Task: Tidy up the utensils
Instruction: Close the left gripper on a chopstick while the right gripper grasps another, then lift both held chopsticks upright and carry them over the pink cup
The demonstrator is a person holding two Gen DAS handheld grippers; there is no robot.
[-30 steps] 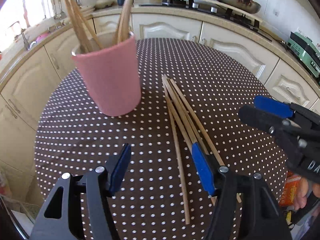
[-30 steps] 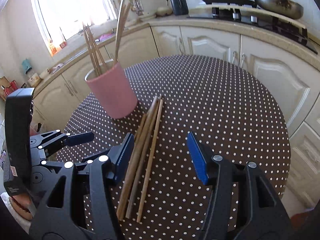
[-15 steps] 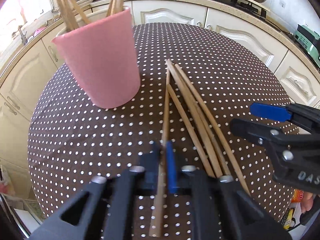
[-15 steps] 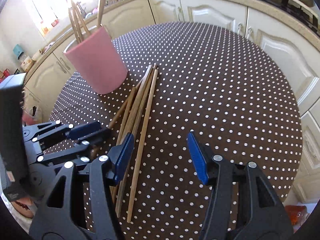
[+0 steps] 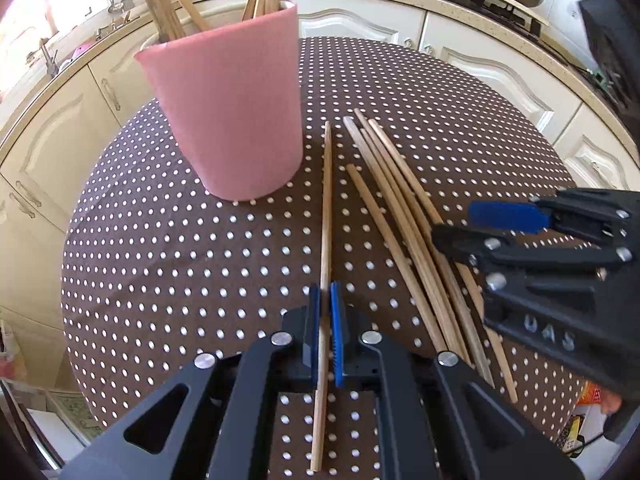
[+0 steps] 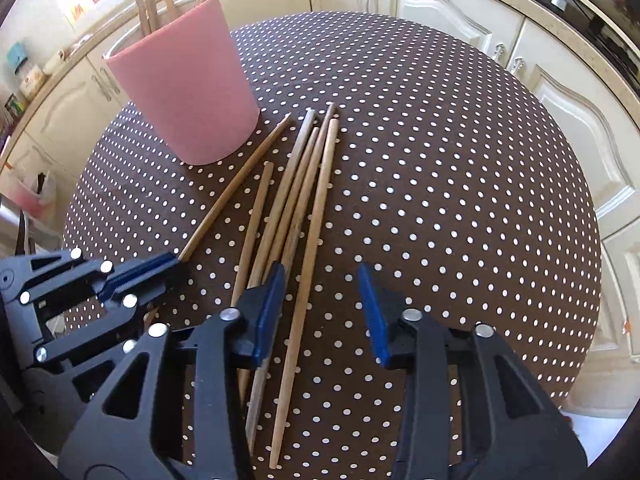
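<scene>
On a polka-dot table point(image 5: 160, 260) in a cream kitchen, the left gripper point(image 5: 325, 320) pinches a single chopstick point(image 5: 327, 208) just right of the pink cup point(image 5: 236, 108). The right gripper point(image 6: 322, 304), fingers spread, hovers over the loose chopsticks point(image 6: 296, 200) farther right of the cup.

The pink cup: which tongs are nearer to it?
Left. The left tongs, shut on a chopstick, sit just short of the pink cup; the right tongs hover open over the loose chopsticks, farther off.
</scene>
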